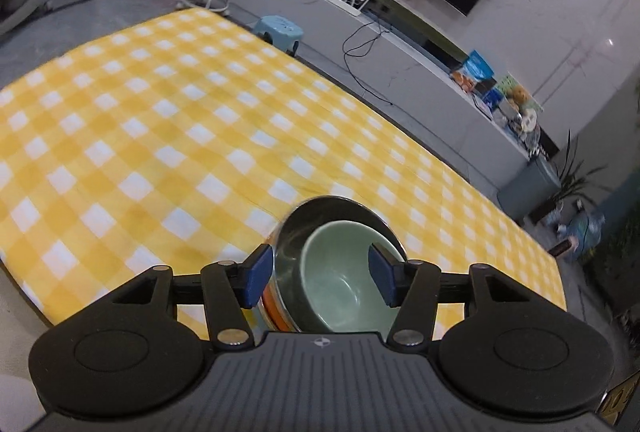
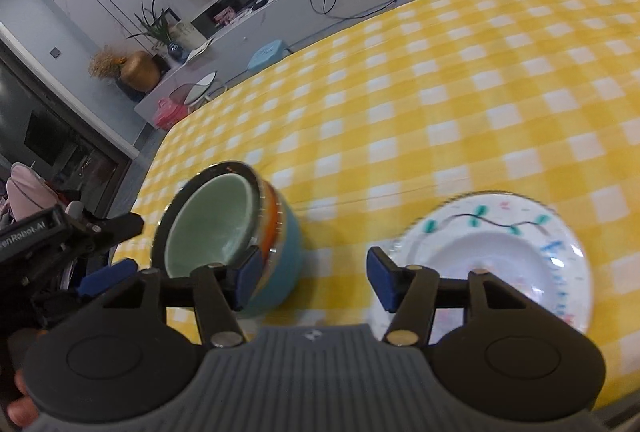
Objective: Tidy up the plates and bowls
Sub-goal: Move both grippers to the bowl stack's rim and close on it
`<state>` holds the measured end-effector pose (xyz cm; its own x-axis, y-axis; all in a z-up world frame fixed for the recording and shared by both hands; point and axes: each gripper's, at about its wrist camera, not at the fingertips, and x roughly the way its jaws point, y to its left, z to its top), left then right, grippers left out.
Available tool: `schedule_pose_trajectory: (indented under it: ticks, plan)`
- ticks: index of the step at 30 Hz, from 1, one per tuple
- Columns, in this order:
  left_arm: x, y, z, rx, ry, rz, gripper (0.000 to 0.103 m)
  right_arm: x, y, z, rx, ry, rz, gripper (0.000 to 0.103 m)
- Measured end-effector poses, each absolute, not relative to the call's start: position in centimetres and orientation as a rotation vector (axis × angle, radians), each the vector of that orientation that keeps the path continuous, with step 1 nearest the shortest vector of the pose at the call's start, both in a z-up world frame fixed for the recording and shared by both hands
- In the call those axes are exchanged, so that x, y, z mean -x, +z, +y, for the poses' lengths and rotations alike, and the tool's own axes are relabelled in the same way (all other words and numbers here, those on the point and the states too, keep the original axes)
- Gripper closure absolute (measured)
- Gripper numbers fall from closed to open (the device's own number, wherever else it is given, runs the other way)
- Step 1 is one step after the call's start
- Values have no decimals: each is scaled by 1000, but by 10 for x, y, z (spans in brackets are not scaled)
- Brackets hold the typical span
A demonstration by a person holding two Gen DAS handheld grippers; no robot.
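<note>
On the yellow checked cloth (image 2: 460, 79), toward the 6 o'clock edge of both views, the bowl stack (image 2: 236, 232) is sitting with a green bowl (image 1: 340, 284) nested inside a steel bowl (image 1: 340, 209), over orange and blue ones. The plates (image 2: 492, 264) are lying at about 3 o'clock from the stack, apart from it. The left gripper (image 1: 320, 274) is hanging over the stack with its fingers spread, pinching nothing; the pads seem clear of the rims, though blur is making that hard to confirm. The right gripper (image 2: 314, 280) is sitting between stack and plates, fingers likewise spread and empty.

Both piles are looking sorted, so the step in hand is probably letting go and backing off. Doing it well is meaning keeping the fingers wide and drawing each gripper up and away without clipping a rim, since the nested bowls could tip.

Being round, the bowls are having no long axis across the cloth; the stack's axis is running upright, mouths facing up, and the plates are lying flat, face up
</note>
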<state>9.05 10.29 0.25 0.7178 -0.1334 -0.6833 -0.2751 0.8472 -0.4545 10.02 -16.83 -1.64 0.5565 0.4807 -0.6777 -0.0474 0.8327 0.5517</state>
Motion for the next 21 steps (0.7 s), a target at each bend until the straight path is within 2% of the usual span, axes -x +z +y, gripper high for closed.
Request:
schedule_pose_trajectory:
  ticks: [7,21]
  plan:
    - [-93,-21,122,632,103,781,38,-126,-20,-141,-571,336,955,39]
    - [-111,-55,126,703,80,876,36,-150,-49,-125,-615,302,1029,40]
